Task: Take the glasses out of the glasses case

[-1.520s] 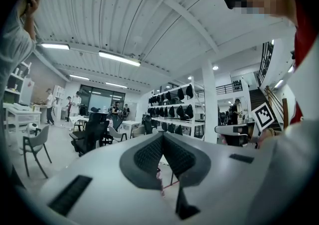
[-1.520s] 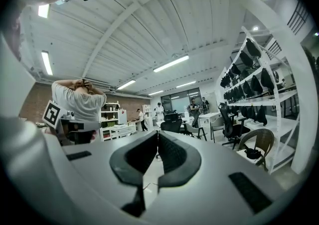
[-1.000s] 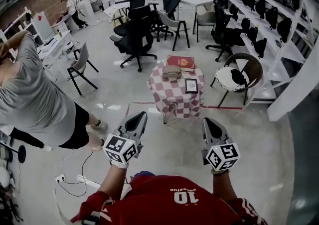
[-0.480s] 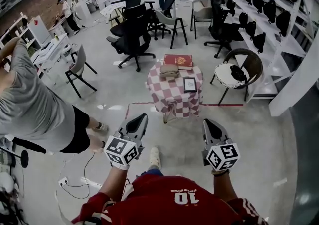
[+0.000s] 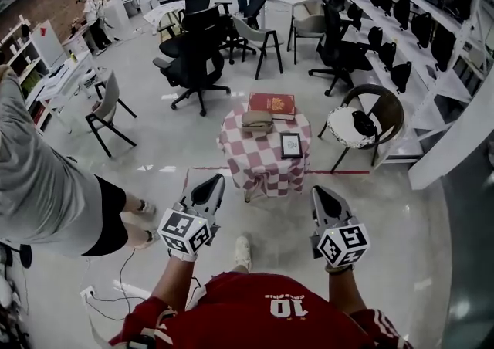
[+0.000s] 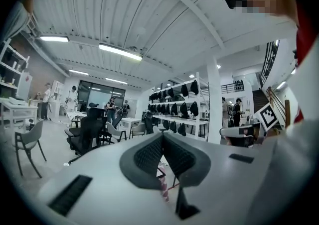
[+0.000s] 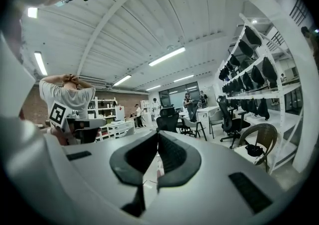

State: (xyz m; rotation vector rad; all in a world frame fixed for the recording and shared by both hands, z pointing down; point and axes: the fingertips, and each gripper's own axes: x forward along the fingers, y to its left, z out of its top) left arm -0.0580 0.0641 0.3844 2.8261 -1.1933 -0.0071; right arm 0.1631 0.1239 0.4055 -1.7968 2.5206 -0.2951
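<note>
Glasses case (image 5: pixel 256 119), beige, lying on far half of checkered tabletop (image 5: pixel 266 164), toward far left corner. Red book (image 5: pixel 273 103) directly behind case at far edge; near corner of book possibly under case, contact not clear from head view. Small dark-framed panel (image 5: pixel 291 144) flat near right edge of tabletop, apart from case and book.

Left tool (image 5: pixel 215 180): held above floor (image 5: pixel 266 224), short of tabletop's near edge, pointed toward near left corner. Jaws pressed together at tips, nothing between them.

Right tool (image 5: pixel 319 192): level with left tool and well apart from it, pointed toward near right corner. Jaws likewise closed tip to tip, empty.

Both tools well apart from glasses case, with full depth of tabletop between.

Surroundings: wicker chair (image 5: pixel 390 108) with white cushion and dark item on seat, just right of tabletop. Black office chair (image 5: pixel 191 62) beyond far left corner. Grey-shirted person (image 5: pixel 38 177) at left edge of head view, hands on head in right gripper view.
</note>
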